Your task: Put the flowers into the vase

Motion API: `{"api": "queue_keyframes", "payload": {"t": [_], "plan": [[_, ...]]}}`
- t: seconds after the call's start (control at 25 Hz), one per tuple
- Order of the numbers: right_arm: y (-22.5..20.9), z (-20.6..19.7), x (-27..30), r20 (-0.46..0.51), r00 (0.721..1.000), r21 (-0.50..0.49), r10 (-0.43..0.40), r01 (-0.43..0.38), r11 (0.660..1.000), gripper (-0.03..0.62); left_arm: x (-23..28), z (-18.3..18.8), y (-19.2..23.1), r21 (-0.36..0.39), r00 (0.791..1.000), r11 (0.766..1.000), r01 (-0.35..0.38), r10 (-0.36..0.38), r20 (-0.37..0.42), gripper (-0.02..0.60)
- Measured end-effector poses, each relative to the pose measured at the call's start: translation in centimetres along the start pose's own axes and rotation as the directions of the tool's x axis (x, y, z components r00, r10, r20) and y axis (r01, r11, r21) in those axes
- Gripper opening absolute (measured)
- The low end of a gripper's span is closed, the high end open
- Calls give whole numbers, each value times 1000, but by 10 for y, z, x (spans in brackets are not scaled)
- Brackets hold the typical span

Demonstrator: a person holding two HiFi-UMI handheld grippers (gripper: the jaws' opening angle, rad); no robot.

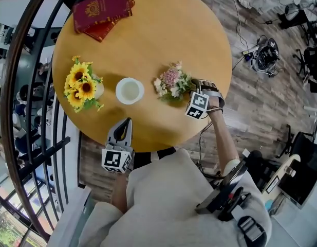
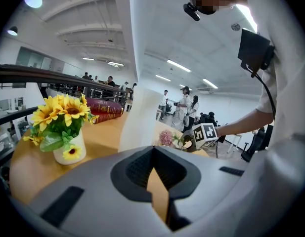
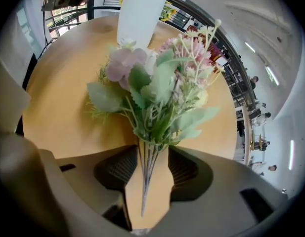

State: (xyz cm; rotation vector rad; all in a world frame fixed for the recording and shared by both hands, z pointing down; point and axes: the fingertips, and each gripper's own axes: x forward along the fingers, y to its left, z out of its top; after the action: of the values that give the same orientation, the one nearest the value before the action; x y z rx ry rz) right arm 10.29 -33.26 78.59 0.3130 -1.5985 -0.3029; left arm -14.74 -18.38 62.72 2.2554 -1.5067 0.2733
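Round and wooden, the surface (image 1: 163, 30) carries everything I need, and the flowers (image 1: 171, 82) lie flat on it just to the right of the white vase (image 1: 130, 90), heads toward the vase and stems pointing away from it. My right gripper (image 3: 152, 157) is tipped steeply down over those stems: they run through the gap between its jaws, but I can see bare wood on both sides of them, so the jaws are apart and nothing is clamped yet. That is where I see the first risk. The stems are thin and loosely bunched, and the jaws sit close to their cut ends, so closing here may catch only a few of them, or hold so far back that the heavy heads droop and swing on the lift. Pressing lower to get more stem could scrape the jaw tips on the wood. The vase looks tall with a narrow mouth and nothing braces it; a leafy head brushing its rim could tip it toward the sunflower pot (image 1: 82, 90) on its left. My left gripper (image 1: 128, 122) hangs on the near side of the vase, closed and empty, so it would be no help. The red books (image 1: 103, 10) lie well beyond the vase, out of the way.
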Motion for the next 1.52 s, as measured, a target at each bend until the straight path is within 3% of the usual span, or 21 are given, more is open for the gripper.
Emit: {"api": "queue_keyframes", "payload": {"t": [0.04,0.16,0.28,0.64,1.04,1.2,1.52], "plan": [[0,0,1,-5,1000,-1,17,-17,1000,204,0,1,2,0,1000,1000,-3,3,2,6],[1,0,3,-18,999,-17,27,-28,999,89,0,6,5,3,1000,1000,-7,7,11,6],[-1,2,1,2,1000,6,-7,7,1000,54,2,9,3,4,1000,1000,-3,2,18,6],[-18,6,-13,46,992,85,-119,115,990,44,1,9,2,14,1000,1000,2,-2,25,6],[-58,4,-63,60,959,105,-276,269,957,44,3,42,-14,64,995,998,24,-30,95,6],[-78,12,-84,74,935,134,-346,334,933,44,9,69,-12,126,986,992,28,-48,158,6],[-69,14,-136,113,887,265,-448,407,874,44,-8,104,-28,203,966,979,34,-85,246,6]]}}
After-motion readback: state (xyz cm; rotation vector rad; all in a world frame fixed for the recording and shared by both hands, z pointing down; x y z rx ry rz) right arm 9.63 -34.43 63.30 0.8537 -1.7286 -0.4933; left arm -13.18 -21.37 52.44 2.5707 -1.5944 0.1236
